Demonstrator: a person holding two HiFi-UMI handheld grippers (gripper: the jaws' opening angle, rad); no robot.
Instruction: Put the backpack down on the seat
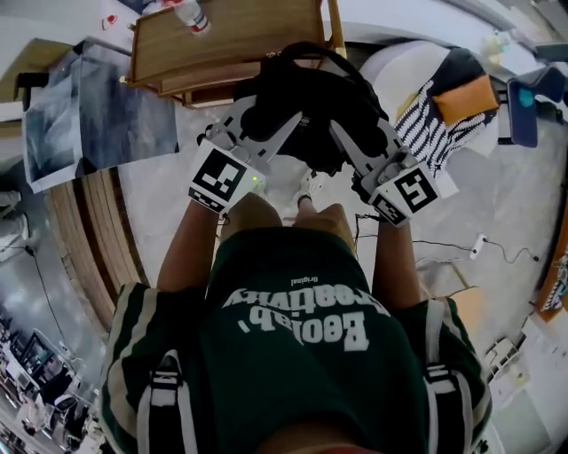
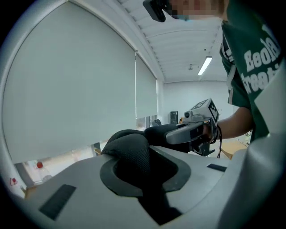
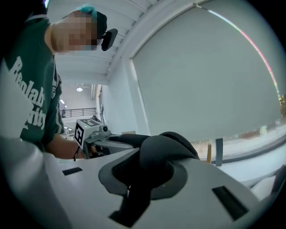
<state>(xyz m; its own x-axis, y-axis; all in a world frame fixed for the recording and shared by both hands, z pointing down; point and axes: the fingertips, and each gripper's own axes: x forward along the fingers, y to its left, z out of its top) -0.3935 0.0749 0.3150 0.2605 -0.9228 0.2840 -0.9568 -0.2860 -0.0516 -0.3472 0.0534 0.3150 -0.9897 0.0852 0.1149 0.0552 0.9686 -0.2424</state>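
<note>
While the backpack [image 1: 306, 102] hangs in the air in the head view, carried between the left tool [image 1: 266, 124] and the right tool [image 1: 359, 133], the task is judged to be only partly done: the pack has been lifted and brought close to the wooden seat [image 1: 222, 44], but it is not yet set down on it. The pack is seen just in front of the seat's near edge, above the floor [image 1: 497, 195], and a bottle [image 1: 191, 13] is seen lying at the far side of the seat, well apart from the pack. When the left gripper view is consulted, that tool's jaws are found drawn narrow and clamped on a mesh strap [image 2: 129, 150] of the backpack, with the other tool visible just beyond the black bulk of the pack. When the right gripper view is consulted, the same is found there: the jaws are pressed close on a rounded strap [image 3: 163, 147], so the load is shared by both sides. What is left, as far as can be judged, is for the pack to be carried forward over the seat, lowered until it rests there, and then released by both tools.
</note>
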